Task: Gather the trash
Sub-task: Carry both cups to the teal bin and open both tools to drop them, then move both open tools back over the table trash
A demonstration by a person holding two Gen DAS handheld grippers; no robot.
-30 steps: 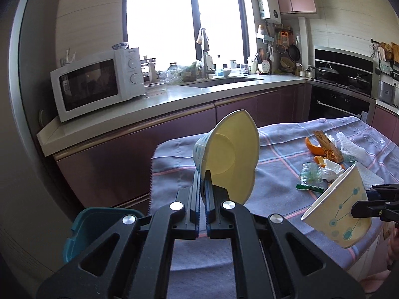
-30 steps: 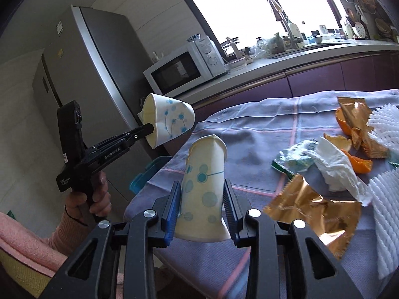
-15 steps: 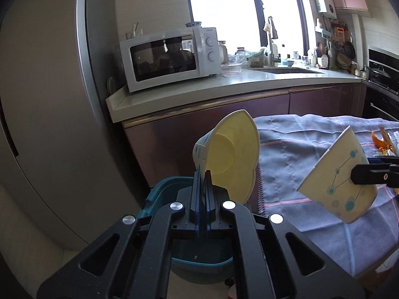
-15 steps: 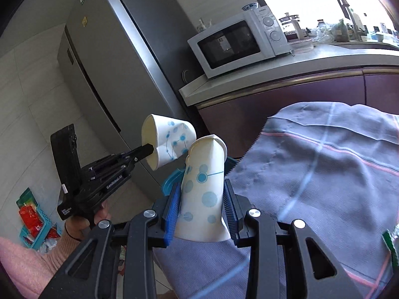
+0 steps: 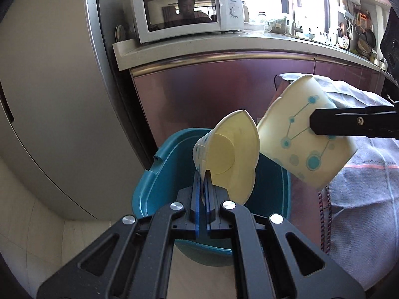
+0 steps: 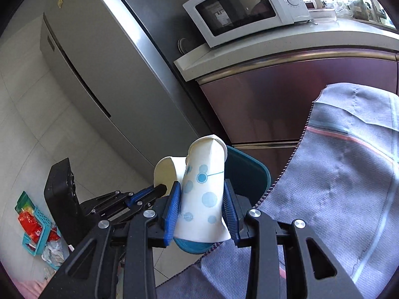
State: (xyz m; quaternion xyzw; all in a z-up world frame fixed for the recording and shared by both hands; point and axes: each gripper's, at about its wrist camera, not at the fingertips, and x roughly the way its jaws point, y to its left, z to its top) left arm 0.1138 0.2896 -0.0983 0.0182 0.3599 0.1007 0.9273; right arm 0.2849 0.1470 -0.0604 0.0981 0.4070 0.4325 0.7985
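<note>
No legible writing in either view.

The white microwave oven (image 5: 188,10) bears a small brand mark at its top right corner, too small to read; the tall grey steel fridge (image 6: 82,57) carries a small yellow sticker (image 6: 59,2), its print unreadable.

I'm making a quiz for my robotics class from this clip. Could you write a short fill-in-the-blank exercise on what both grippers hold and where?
1. The left gripper pinches the ____ of a paper cup.
2. The right gripper squeezes the second paper cup across its ____.
3. Both cups are held above a bin whose colour is ____.
4. On the counter above the bin stands a white ____.

Missing words: rim; sides; teal; microwave
</note>
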